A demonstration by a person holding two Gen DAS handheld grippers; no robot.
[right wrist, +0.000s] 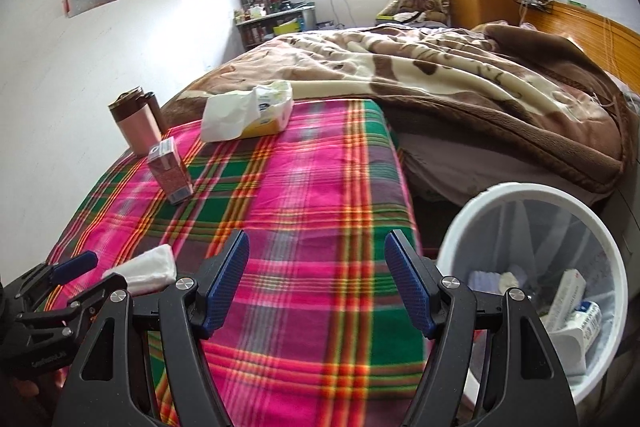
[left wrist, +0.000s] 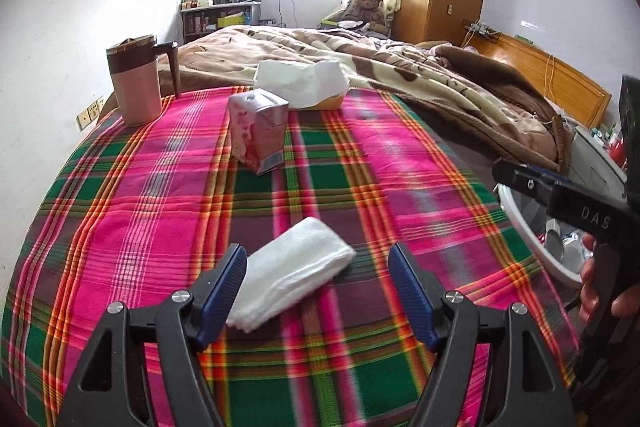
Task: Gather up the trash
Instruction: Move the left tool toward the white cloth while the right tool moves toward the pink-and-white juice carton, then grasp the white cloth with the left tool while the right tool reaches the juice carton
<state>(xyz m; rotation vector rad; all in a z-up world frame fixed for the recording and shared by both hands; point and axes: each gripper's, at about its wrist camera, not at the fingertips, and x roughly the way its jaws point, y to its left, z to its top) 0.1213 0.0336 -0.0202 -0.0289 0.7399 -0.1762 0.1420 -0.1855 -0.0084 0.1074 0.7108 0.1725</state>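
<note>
A folded white tissue (left wrist: pixel 292 279) lies on the plaid cloth (left wrist: pixel 160 211) between the fingers of my left gripper (left wrist: pixel 318 255). It is nearer the left pad, and neither pad presses on it; the gripper is open. The right wrist view shows the same tissue (right wrist: pixel 148 267) at the lower left beside the left gripper (right wrist: pixel 96 273). My right gripper (right wrist: pixel 318 243) stands open over the cloth with nothing between its fingers. A white bin (right wrist: pixel 520 189) holding several pieces of trash sits just to its right. A pink carton (left wrist: pixel 260 131) stands further back on the cloth.
A pink mug with a brown lid (left wrist: pixel 136 83) and an open tissue pack (left wrist: pixel 304 83) sit at the cloth's far edge. Behind them is a bed with a brown blanket (left wrist: pixel 440 79). A hand (left wrist: pixel 600 291) grips the other tool at the right edge, above the bin (left wrist: pixel 520 227).
</note>
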